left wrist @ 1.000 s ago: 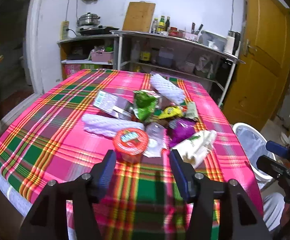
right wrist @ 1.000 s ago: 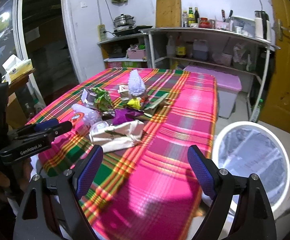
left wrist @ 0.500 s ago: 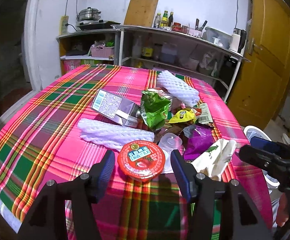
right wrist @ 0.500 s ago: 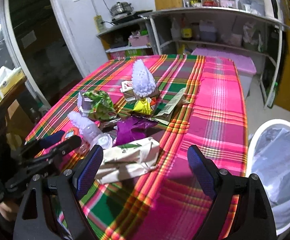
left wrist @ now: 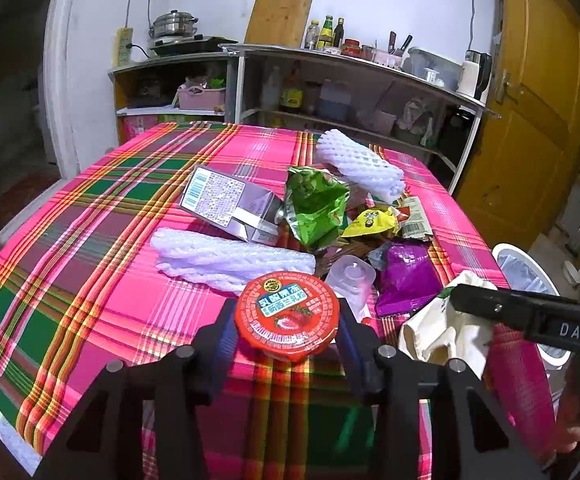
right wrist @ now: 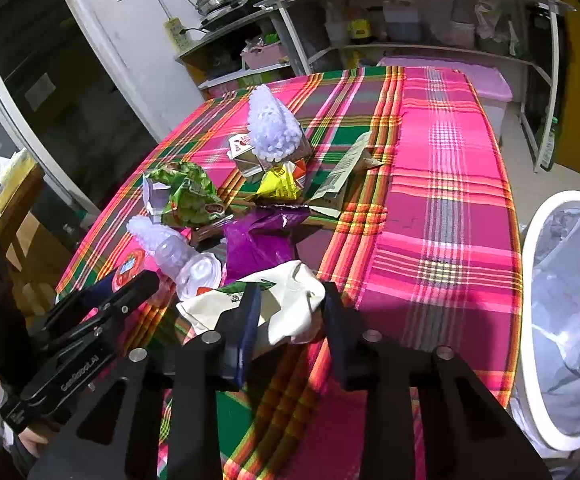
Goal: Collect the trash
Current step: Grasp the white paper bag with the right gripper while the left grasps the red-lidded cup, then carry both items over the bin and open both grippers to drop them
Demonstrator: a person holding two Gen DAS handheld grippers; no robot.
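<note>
A heap of trash lies on the plaid table (left wrist: pixel 90 240). My left gripper (left wrist: pixel 286 332) is open, its fingers on either side of a red-lidded jelly cup (left wrist: pixel 287 314) at the near edge. My right gripper (right wrist: pixel 288 320) is partly closed around a crumpled white paper bag (right wrist: pixel 290 304), which also shows in the left wrist view (left wrist: pixel 442 328). Whether the pads press the bag I cannot tell. Behind lie a purple wrapper (left wrist: pixel 408 276), a green bag (left wrist: pixel 314 204), white foam nets (left wrist: pixel 226 260), a grey box (left wrist: pixel 226 200) and a clear cup (left wrist: pixel 350 276).
A white bin with a clear liner (right wrist: pixel 570 300) stands on the floor to the right of the table. Shelves with bottles and pots (left wrist: pixel 330 80) line the back wall. A yellow door (left wrist: pixel 538 120) is at the right.
Both grippers moved forward to the trash. The left now straddles the red-lidded cup. The right narrowed its fingers around the white paper bag.
</note>
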